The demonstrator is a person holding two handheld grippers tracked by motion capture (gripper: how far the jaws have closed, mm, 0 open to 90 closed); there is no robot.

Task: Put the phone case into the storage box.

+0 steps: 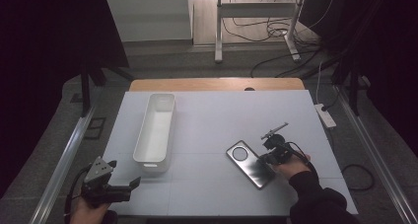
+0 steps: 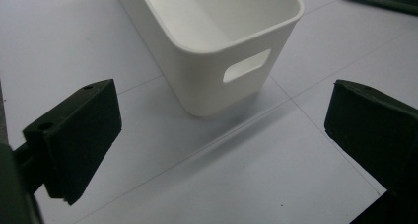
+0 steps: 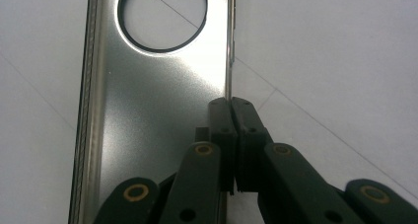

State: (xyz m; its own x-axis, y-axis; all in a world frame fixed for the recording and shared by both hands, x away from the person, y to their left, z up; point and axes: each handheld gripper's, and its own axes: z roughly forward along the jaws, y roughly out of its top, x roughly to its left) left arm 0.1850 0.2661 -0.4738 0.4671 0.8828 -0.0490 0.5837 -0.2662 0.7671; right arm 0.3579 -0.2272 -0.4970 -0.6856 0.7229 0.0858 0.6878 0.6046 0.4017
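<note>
The setting is a laboratory recording station. A white desk (image 1: 212,120) stands between black curtains (image 1: 44,46), with loose cables (image 1: 276,31), a power strip (image 1: 326,115) and aluminium rails (image 1: 64,160) on the floor.

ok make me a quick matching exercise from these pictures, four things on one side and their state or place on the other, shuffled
Things:
1. phone case
2. white bin
3. left gripper
4. right gripper

States or places:
A. jaws wide apart, nothing between them
B. jaws pinched on a thin edge
C. lies flat, with a round cut-out
D. stands empty on the table's left half

Pairs: 1-C, 2-D, 3-A, 4-B
</note>
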